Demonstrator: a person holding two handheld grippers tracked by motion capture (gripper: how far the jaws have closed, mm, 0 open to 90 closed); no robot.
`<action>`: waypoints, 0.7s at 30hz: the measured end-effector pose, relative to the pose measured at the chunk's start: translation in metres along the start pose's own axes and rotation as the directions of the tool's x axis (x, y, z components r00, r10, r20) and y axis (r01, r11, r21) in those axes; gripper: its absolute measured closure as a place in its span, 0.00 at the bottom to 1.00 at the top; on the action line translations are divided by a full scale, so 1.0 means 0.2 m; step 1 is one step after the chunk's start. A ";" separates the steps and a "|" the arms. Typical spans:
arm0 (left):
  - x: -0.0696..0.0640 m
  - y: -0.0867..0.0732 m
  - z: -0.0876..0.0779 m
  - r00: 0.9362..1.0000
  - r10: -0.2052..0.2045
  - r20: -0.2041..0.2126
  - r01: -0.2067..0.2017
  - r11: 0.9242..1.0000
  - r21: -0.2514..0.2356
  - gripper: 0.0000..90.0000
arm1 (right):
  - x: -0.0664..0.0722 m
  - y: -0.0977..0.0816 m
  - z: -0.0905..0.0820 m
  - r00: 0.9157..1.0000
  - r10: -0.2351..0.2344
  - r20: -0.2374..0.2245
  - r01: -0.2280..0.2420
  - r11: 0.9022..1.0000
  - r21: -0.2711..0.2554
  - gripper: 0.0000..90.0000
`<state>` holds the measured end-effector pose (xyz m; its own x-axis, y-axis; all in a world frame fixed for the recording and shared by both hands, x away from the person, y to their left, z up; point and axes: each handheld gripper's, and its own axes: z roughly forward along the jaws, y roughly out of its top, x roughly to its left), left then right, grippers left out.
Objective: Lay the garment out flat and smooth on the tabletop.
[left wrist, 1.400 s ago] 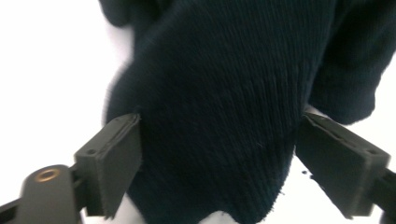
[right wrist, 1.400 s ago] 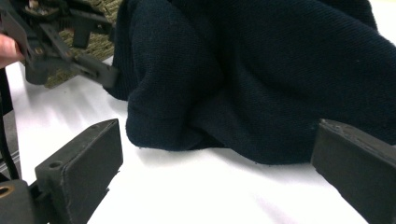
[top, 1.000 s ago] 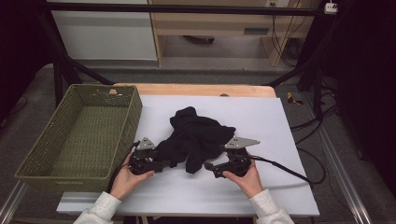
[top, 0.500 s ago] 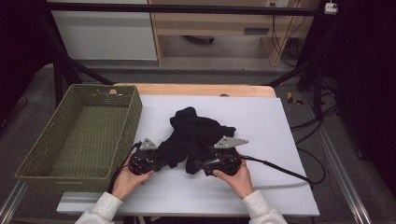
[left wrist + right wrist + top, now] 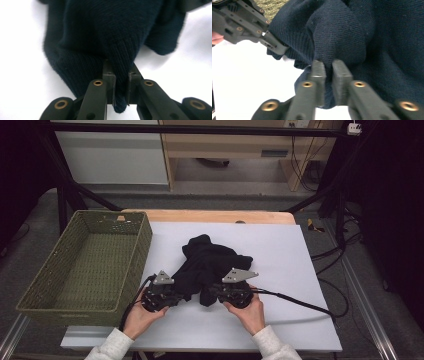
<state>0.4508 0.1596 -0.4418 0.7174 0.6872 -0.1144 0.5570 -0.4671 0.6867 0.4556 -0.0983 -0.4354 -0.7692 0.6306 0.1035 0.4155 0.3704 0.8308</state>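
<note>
Dark knitted garment (image 5: 207, 266) bunched on the white worktop (image 5: 280, 250), lying between and just beyond both tongs. Left tongs (image 5: 120, 85) have just been closing and now pinch a fold of the garment's near edge between their pads. Right tongs (image 5: 328, 75) have likewise just been closing and clamp a second fold. A green woven basket (image 5: 85, 265) stands to the outer side of the left tongs.

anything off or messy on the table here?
Nothing damaged or spilled. The dark knit garment lies crumpled in a heap on the white table rather than flat. The left gripper and right gripper have just closed, each pinching a fold of its near edge. The green wicker basket sits square at the left.
</note>
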 end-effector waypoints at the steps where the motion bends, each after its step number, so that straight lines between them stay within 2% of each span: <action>1: -0.02 0.00 0.00 1.000 0.013 0.006 -0.013 1.000 0.002 0.90 | 0.00 0.00 -0.01 1.000 -0.005 0.006 0.005 1.000 0.006 0.96; 5: -0.06 0.00 0.01 0.999 0.040 0.020 -0.040 0.999 -0.005 0.89 | -0.02 0.01 -0.10 0.999 -0.010 0.041 0.009 1.000 0.017 0.97; 9: -0.05 0.00 0.01 0.998 0.046 0.040 -0.045 0.999 -0.028 0.81 | -0.08 0.01 -0.24 0.998 0.027 0.061 -0.027 1.000 0.001 0.97; 11: -0.04 0.01 0.01 0.997 0.052 0.063 -0.048 0.997 -0.055 0.66 | -0.12 -0.01 -0.31 0.996 0.044 0.083 -0.043 0.999 -0.003 0.97; 14: -0.03 0.03 -0.02 0.996 0.058 0.065 -0.050 0.993 -0.111 0.49 | -0.18 -0.05 -0.39 0.991 0.062 0.115 -0.063 0.998 0.003 0.98; 16: -0.01 0.04 -0.04 0.998 0.034 0.060 -0.026 0.991 -0.133 0.36 | -0.22 -0.08 -0.42 0.988 0.063 0.142 -0.066 0.998 0.015 0.98; 18: 0.02 0.04 -0.06 0.999 0.012 0.052 -0.004 0.988 -0.151 0.31 | -0.26 -0.10 -0.45 0.983 0.065 0.174 -0.072 0.997 0.031 0.97; 20: 0.05 0.03 -0.06 0.999 -0.021 0.030 0.025 0.988 -0.153 0.20 | -0.29 -0.13 -0.46 0.977 0.080 0.199 -0.090 0.995 0.042 0.97; 21: 0.07 0.03 -0.06 0.999 -0.033 0.026 0.037 0.987 -0.153 0.19 | -0.31 -0.14 -0.46 0.974 0.081 0.210 -0.094 0.994 0.053 0.97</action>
<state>0.4582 0.1728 -0.4308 0.7090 0.6877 -0.1561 0.5124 -0.3504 0.7840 0.4468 -0.2111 -0.4144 -0.6137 0.7877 0.0531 0.5110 0.3450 0.7873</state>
